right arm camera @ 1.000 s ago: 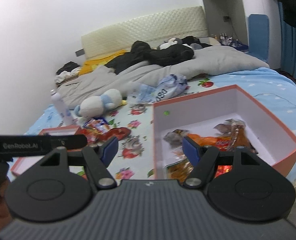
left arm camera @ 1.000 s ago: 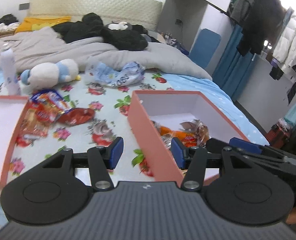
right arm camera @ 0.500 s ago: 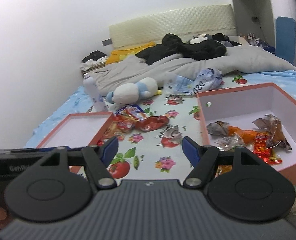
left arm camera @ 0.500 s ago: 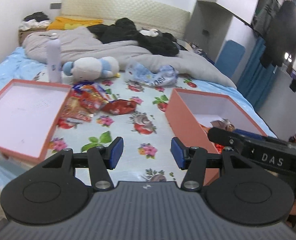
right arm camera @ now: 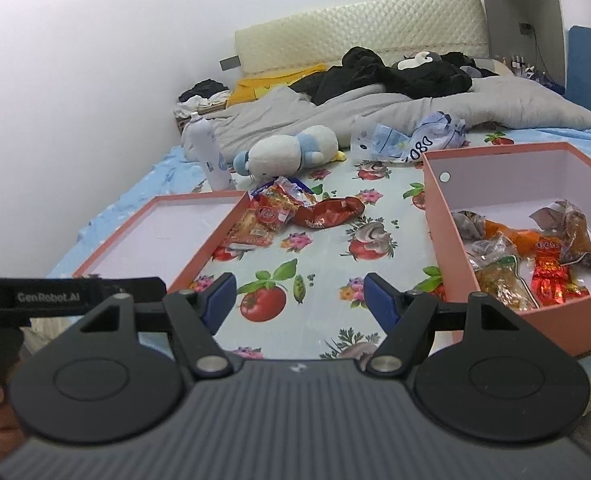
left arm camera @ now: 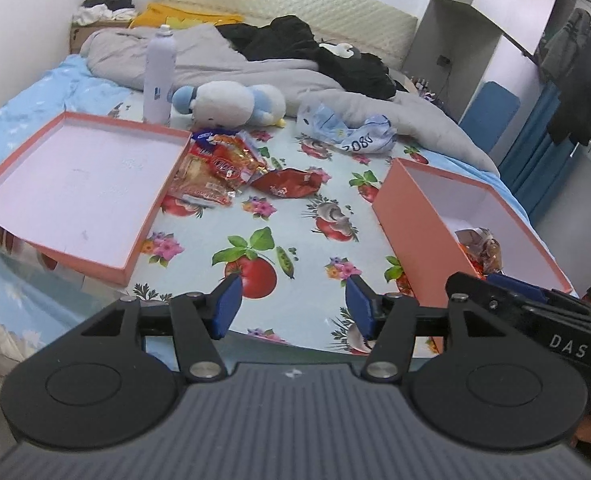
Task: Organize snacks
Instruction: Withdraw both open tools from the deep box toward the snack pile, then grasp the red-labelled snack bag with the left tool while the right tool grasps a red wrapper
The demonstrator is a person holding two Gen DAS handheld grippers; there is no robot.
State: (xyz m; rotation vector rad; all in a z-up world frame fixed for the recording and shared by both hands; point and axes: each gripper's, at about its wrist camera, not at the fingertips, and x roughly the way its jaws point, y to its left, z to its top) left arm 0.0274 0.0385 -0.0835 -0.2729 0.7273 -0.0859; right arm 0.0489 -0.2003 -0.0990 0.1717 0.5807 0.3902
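Observation:
A pile of snack packets (left arm camera: 219, 168) (right arm camera: 267, 212) lies on the flowered sheet beside the shallow pink lid (left arm camera: 75, 184) (right arm camera: 163, 236), with a dark red packet (left arm camera: 287, 184) (right arm camera: 327, 212) just right of it. The deep pink box (left arm camera: 415, 216) (right arm camera: 443, 232) on the right holds several packets (right arm camera: 535, 256). My left gripper (left arm camera: 293, 306) hovers over the near edge of the bed, its jaws opening with nothing between them. My right gripper (right arm camera: 299, 300) is open and empty too, beside the box's left wall. Both sit well short of the loose packets.
A white spray bottle (left arm camera: 159, 76), a blue-and-white plush toy (left arm camera: 231, 104) and a crumpled plastic bag (left arm camera: 351, 132) lie beyond the snacks. Grey duvet and black clothes cover the far half of the bed. The right gripper's body (left arm camera: 535, 320) juts in over the box.
Both grippers have pulled back and swung left, so the lid and loose snacks now sit ahead and the box lies to the right. The left jaws have widened slightly.

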